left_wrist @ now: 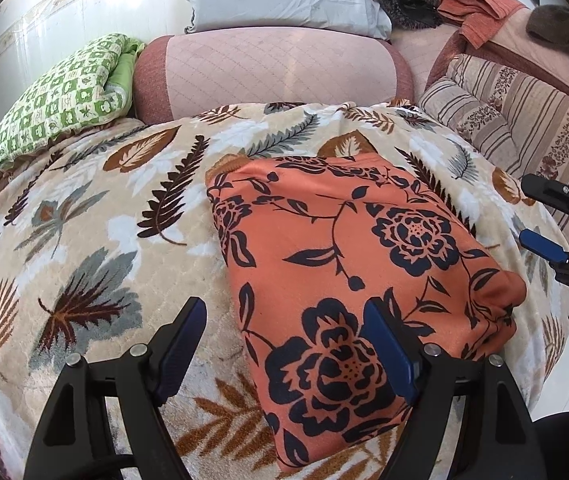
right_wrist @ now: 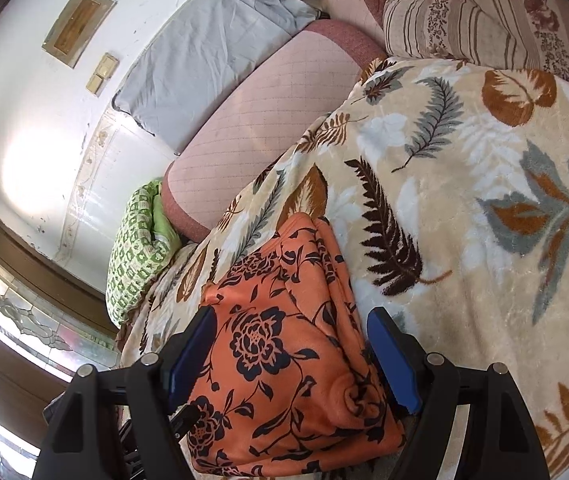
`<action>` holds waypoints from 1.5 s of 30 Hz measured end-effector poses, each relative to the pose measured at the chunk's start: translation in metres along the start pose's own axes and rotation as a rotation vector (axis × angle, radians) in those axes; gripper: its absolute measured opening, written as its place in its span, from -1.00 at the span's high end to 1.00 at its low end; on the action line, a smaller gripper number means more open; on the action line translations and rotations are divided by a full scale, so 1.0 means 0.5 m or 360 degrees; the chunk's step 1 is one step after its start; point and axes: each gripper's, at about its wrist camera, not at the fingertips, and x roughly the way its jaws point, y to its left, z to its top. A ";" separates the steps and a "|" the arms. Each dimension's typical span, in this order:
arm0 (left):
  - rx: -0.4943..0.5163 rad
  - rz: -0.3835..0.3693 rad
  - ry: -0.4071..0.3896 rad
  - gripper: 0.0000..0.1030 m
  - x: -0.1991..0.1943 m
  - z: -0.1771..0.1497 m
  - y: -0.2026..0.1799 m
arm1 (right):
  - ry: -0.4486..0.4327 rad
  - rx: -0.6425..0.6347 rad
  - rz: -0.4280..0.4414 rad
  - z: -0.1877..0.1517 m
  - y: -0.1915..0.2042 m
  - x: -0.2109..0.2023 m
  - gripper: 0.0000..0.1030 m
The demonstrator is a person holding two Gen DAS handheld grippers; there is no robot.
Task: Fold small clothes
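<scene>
The right claw (right_wrist: 290,354) stands open at 6 o'clock above the folded orange cloth (right_wrist: 284,344), not pressing it. The cloth lies on a leaf blanket (right_wrist: 464,208); a green quilt (right_wrist: 136,256) is at 9 o'clock.

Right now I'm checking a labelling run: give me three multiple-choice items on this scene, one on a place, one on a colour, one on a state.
1. The folded garment lies on:
A the leaf-print blanket
B the grey pillow
C the floor

2. Its base colour:
A green
B orange
C grey

3. The left gripper is:
A shut on the garment
B open
C out of view

A: leaf-print pile surrounds the garment.
B: orange cloth with dark flowers.
B: its fingers stand wide apart, nothing pinched.
</scene>
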 end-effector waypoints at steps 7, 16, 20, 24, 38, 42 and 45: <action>-0.0015 -0.0030 0.0012 -0.65 0.011 0.010 0.013 | 0.0037 -0.0001 0.0001 0.012 -0.014 0.018 -0.56; -0.0046 -0.0056 0.0035 -0.65 0.030 0.027 0.028 | 0.0111 0.0025 0.0001 0.020 -0.029 0.053 -0.56; -0.0055 -0.0058 0.0044 -0.65 0.038 0.034 0.035 | 0.0135 0.0004 -0.0002 0.018 -0.020 0.066 -0.56; -0.0062 -0.0050 0.0058 -0.65 0.049 0.039 0.044 | 0.0164 -0.0003 -0.0004 0.015 -0.014 0.082 -0.56; -0.0119 -0.0113 0.0102 -0.65 0.077 0.051 0.081 | 0.0174 -0.0005 -0.0018 0.022 -0.004 0.103 -0.56; -0.0195 -0.0233 0.0151 -0.65 0.091 0.055 0.095 | 0.0187 -0.0008 -0.0018 0.026 -0.008 0.107 -0.56; -0.0231 -0.0354 0.0186 -0.65 0.097 0.057 0.100 | 0.0215 -0.0015 -0.0017 0.028 -0.013 0.109 -0.56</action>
